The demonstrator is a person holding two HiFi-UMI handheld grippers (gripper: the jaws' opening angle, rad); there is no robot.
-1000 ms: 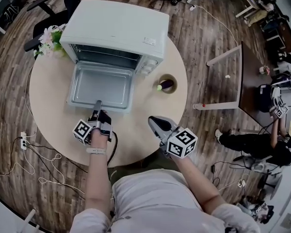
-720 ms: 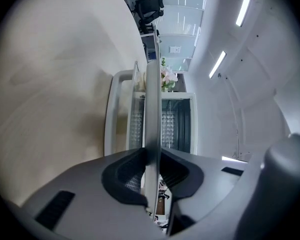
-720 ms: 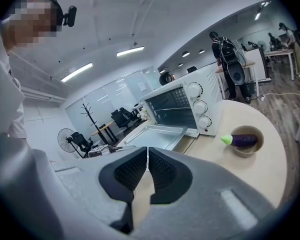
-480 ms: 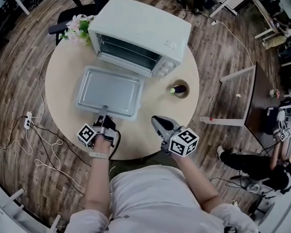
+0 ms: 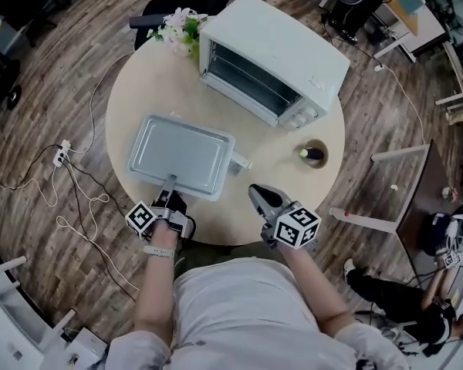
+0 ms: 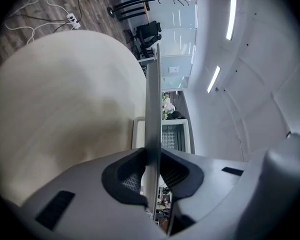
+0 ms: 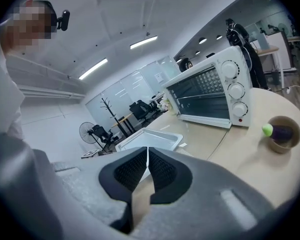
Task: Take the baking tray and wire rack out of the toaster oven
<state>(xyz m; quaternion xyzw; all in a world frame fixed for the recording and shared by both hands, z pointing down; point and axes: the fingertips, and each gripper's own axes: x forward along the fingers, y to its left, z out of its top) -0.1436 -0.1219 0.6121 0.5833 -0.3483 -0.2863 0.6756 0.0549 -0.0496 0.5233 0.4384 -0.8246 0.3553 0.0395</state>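
tray (image 5: 181, 153): looks stiff, light, slick | my left gripper (image 5: 169, 183) pinches near rim | right gripper (image 5: 256, 193) closed, empty

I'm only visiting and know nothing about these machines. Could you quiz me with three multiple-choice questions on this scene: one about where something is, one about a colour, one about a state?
1. Where is the baking tray relative to the oven?
A) inside it
B) outside it, over the table
C) on top of it

2. What colour is the oven?
A) black
B) white
C) red

3. How do the right gripper's jaws stand?
A) shut, nothing between them
B) clamped on the tray
C) wide open

Answers:
1 B, the left gripper holds the tray's near edge over the table.
2 B, its casing is white.
3 A, the pads meet with nothing between them.
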